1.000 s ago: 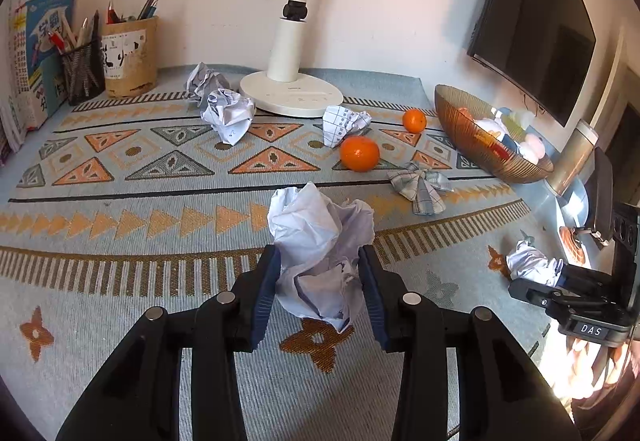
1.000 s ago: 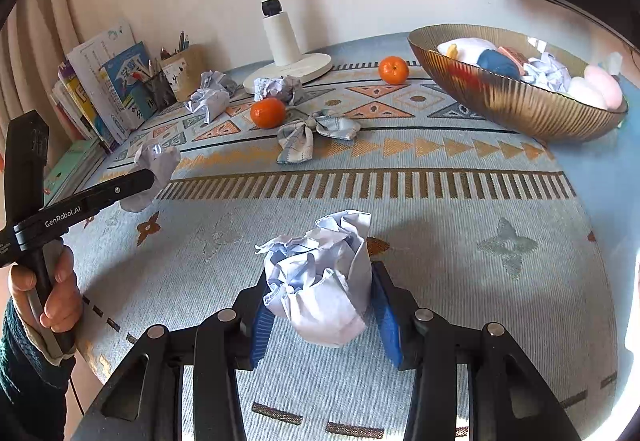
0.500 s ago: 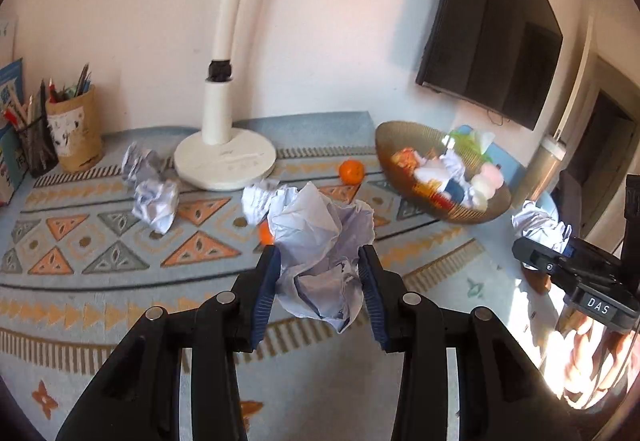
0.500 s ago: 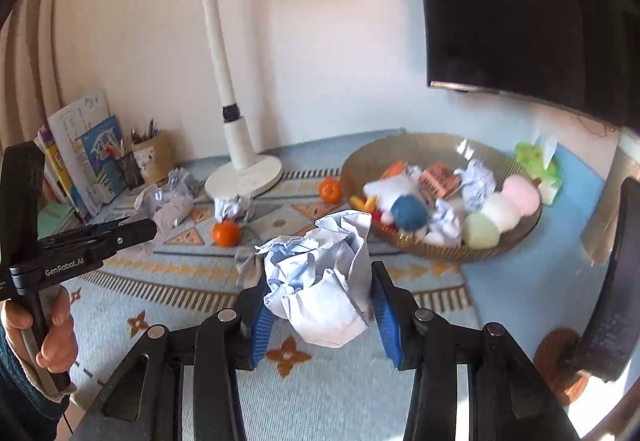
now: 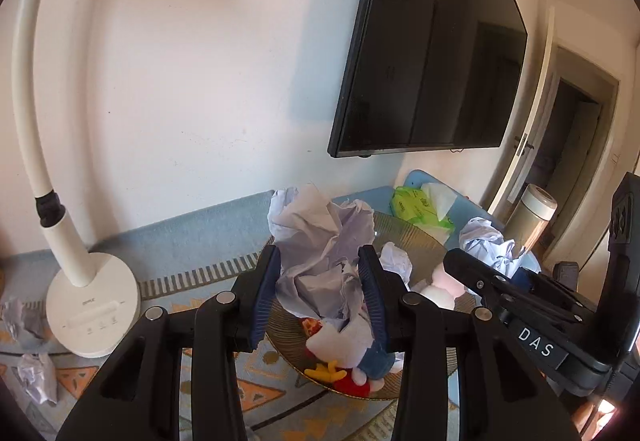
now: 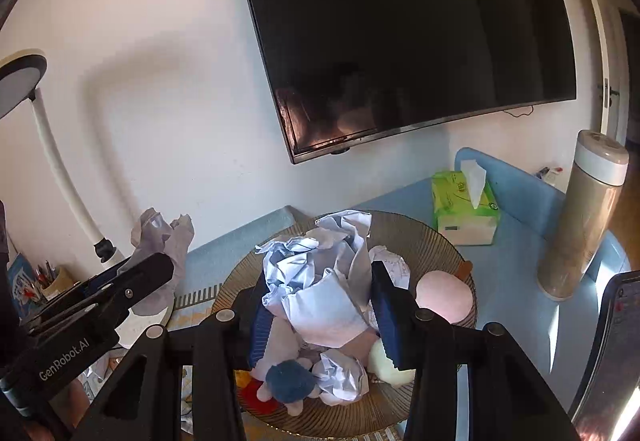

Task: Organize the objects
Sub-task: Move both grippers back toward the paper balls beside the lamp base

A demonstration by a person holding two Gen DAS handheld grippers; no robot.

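Only right view: tissue box (image 6: 464, 207), thermos (image 6: 580, 217).

White letters reading "DAS" stand on the black side of the right gripper (image 5: 486, 261), on the body behind its fingers, as seen from the left wrist view. From the right wrist view, the left gripper (image 6: 160, 261) carries "GenRobot.AI" in pale letters along its black body. The white lamp base (image 5: 93, 305) bears a small grey brand mark above a row of tiny button signs, too small to read. The green tissue box (image 6: 466, 207) has printed marks and a round logo, but none of them can be made out.
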